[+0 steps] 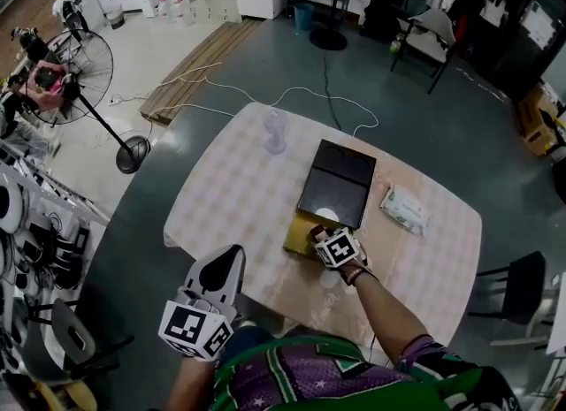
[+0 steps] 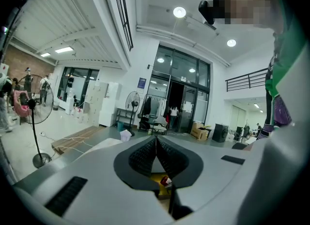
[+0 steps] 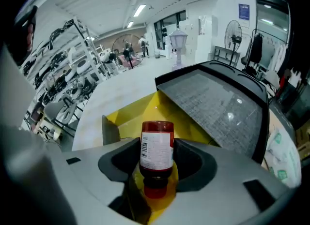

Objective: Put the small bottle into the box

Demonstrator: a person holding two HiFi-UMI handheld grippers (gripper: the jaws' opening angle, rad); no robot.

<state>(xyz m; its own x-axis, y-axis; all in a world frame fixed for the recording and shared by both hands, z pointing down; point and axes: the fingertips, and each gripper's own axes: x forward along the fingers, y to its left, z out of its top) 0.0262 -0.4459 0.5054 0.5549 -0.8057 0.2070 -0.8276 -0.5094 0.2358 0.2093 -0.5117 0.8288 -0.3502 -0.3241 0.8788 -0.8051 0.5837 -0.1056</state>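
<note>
Placement is the step in hand; the right gripper [image 3: 156,145] clamps the small red-brown bottle with a white label [image 3: 156,137] over the open yellow-lined box [image 3: 127,115]; whether it touches the bottom is unclear; next, lower it and release; the left gripper [image 2: 156,139], jaws pressed together, holds nothing.

Small red bottle [image 3: 156,154], white label, held above open yellow box [image 3: 127,115]
</note>
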